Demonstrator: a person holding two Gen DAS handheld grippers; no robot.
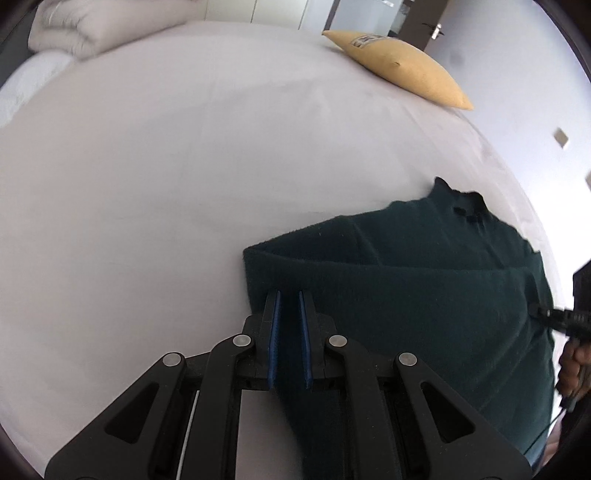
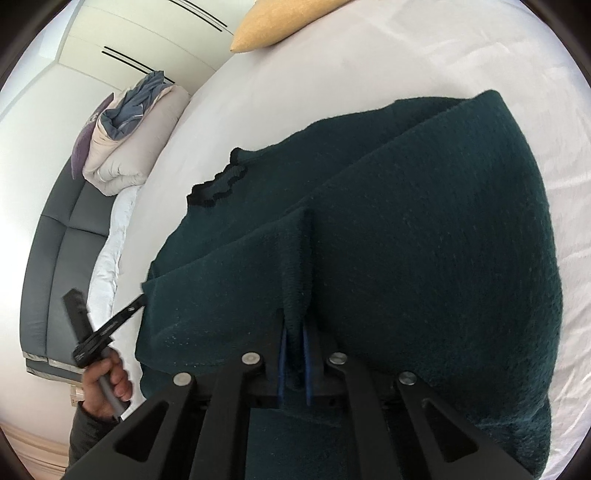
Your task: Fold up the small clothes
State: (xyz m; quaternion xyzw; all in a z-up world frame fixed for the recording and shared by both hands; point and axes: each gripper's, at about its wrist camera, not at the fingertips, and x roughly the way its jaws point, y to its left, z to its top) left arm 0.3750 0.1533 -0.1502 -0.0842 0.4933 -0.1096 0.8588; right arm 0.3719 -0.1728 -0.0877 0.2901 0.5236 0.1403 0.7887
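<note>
1. Our left gripper (image 1: 290,295) is clamped on the dark green sweater (image 1: 424,295) at its folded edge.
2. Our right gripper (image 2: 295,328) is pressed together on a sweater fold.
3. The sweater lies on the white bed (image 1: 184,184) — near its edge, with a yellow pillow (image 1: 402,68) at the far edge.

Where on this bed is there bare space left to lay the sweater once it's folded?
The widest bare stretch of sheet lies between the green sweater, the folded duvet and the yellow pillow. It is crowded at the sweater itself, where the left gripper and right gripper both pinch the cloth.
</note>
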